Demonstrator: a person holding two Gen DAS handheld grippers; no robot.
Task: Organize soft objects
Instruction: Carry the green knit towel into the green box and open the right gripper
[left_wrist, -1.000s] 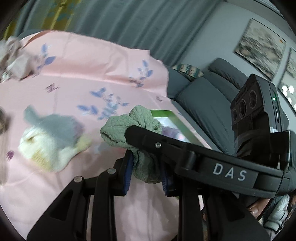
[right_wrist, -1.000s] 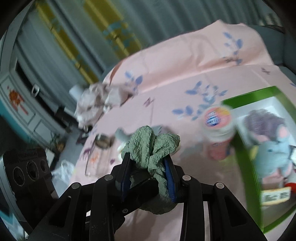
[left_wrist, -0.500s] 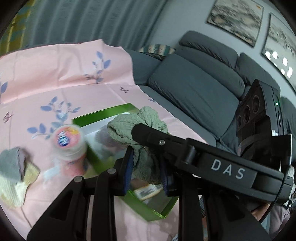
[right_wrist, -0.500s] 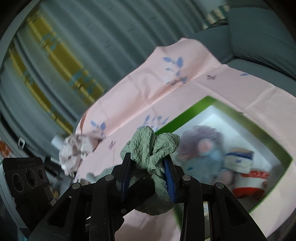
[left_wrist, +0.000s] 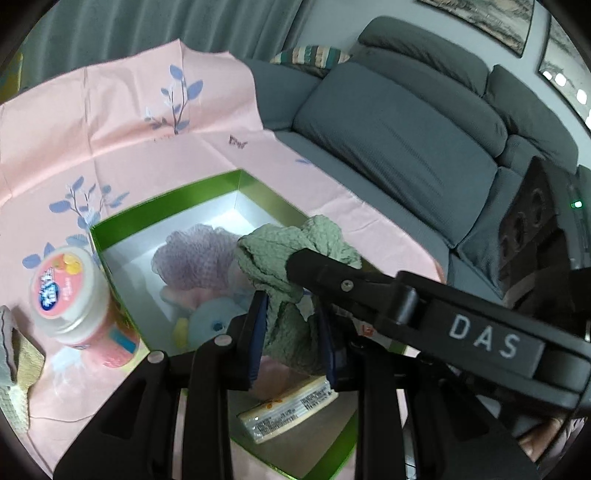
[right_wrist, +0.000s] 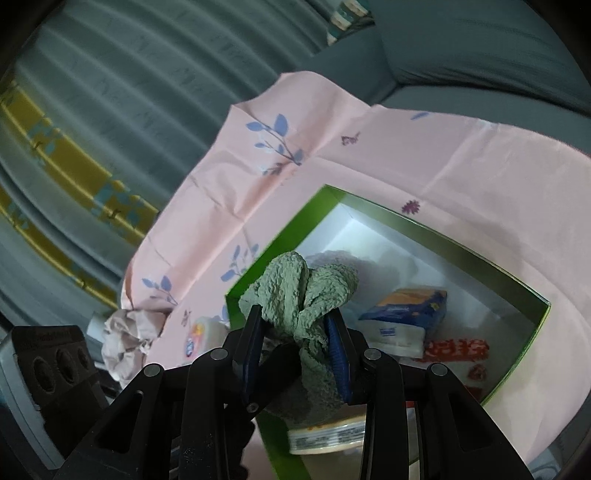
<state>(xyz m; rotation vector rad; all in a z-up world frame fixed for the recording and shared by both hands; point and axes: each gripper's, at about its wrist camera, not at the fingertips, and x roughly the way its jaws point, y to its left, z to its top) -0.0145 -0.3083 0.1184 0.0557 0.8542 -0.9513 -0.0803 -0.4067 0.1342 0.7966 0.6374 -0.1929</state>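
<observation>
While you held both tools over the green box (left_wrist: 110, 236), the left hand-held gripper (left_wrist: 291, 332) and the right hand-held gripper (right_wrist: 295, 343) each pinched the same crumpled green cloth (left_wrist: 295, 258) between blue pads, keeping it bunched above the box's open interior. Inside lay a purple mesh puff (left_wrist: 195, 258), a light blue plush toy (left_wrist: 214, 321) and a blue tissue pack (right_wrist: 406, 314). Your pink-lidded jar (left_wrist: 70, 295) stood just beside the box on the pink floral cloth (left_wrist: 110, 129). Beyond it sat the grey sofa (left_wrist: 406, 122).
</observation>
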